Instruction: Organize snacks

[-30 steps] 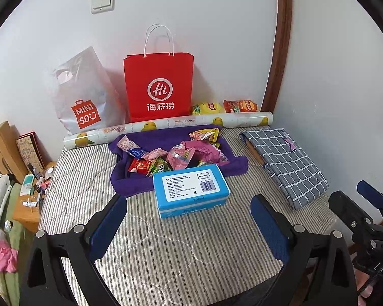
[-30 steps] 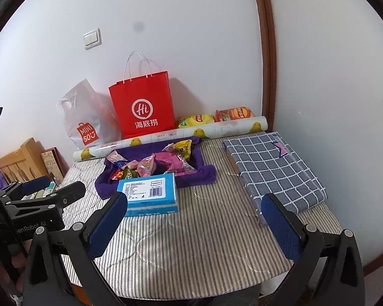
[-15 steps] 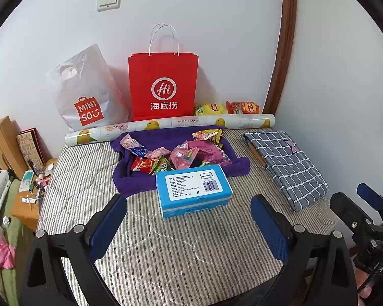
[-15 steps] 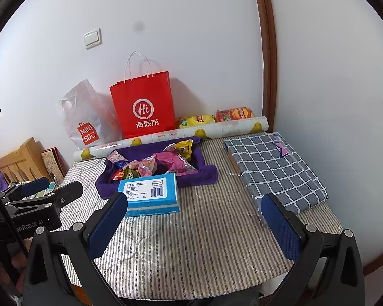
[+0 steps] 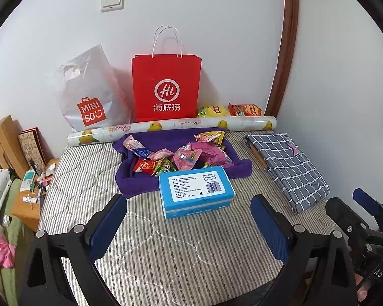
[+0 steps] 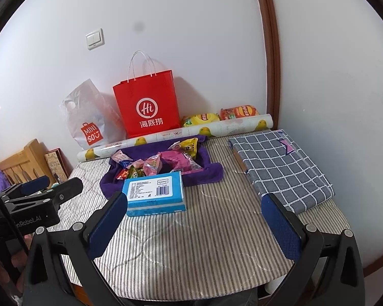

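Note:
A pile of small snack packets (image 5: pixel 176 154) lies on a purple towel (image 5: pixel 150 183) at the middle of the striped table; it also shows in the right wrist view (image 6: pixel 160 163). A blue box (image 5: pixel 195 191) lies flat in front of the towel, also in the right wrist view (image 6: pixel 154 193). Two chip bags (image 5: pixel 229 110) lie by the back wall. My left gripper (image 5: pixel 189 225) is open and empty, short of the box. My right gripper (image 6: pixel 194 225) is open and empty, to the right of the box.
A red paper bag (image 5: pixel 166 86) and a white Miniso bag (image 5: pixel 89 94) stand against the wall behind a patterned roll (image 5: pixel 171 127). A checked folded cloth (image 5: pixel 288 165) lies at the right. A wooden nightstand (image 5: pixel 28 204) with clutter is left of the table.
The left wrist view has tilted slightly: the scene sits a little lower and to the right. The right gripper has hardly moved. Both stay open.

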